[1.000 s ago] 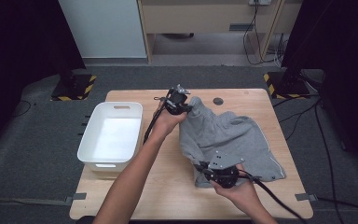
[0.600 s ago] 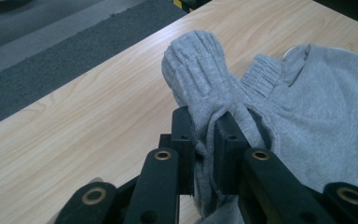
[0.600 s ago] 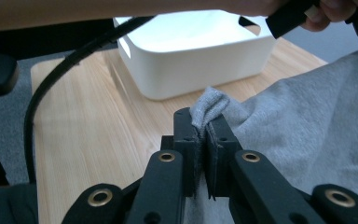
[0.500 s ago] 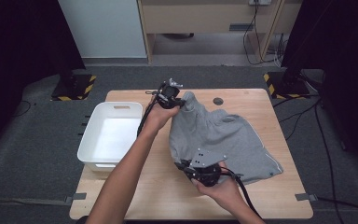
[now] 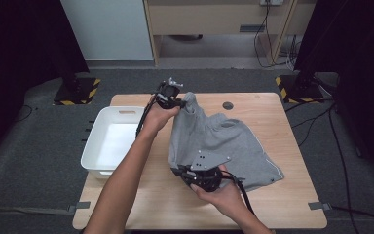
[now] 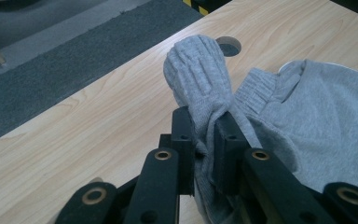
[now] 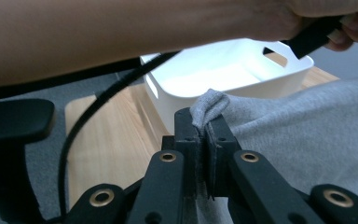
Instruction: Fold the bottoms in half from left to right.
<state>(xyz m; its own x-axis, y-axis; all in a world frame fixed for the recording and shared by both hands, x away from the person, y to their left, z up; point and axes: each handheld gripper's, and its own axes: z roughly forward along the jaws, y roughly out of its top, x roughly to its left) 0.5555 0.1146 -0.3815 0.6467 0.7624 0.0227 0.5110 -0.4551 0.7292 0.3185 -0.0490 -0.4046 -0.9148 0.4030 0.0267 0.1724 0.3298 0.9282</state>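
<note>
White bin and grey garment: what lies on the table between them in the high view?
In the high view, bare tabletop separates the white bin from the grey garment; above it crosses the person's left forearm, whose left gripper pinches the garment's far edge.

Grey knit garment, ribbed at the cuff, is seen clamped in the black left gripper; a thin white trim line runs along its hem, away from the gripper. The same grey cloth is pinched in the black right gripper, grey plate on top. Plain white bin is seen beyond its jaws. Pale wood-grain table is noted beneath, black-and-yellow striped floor markers past it.
</note>
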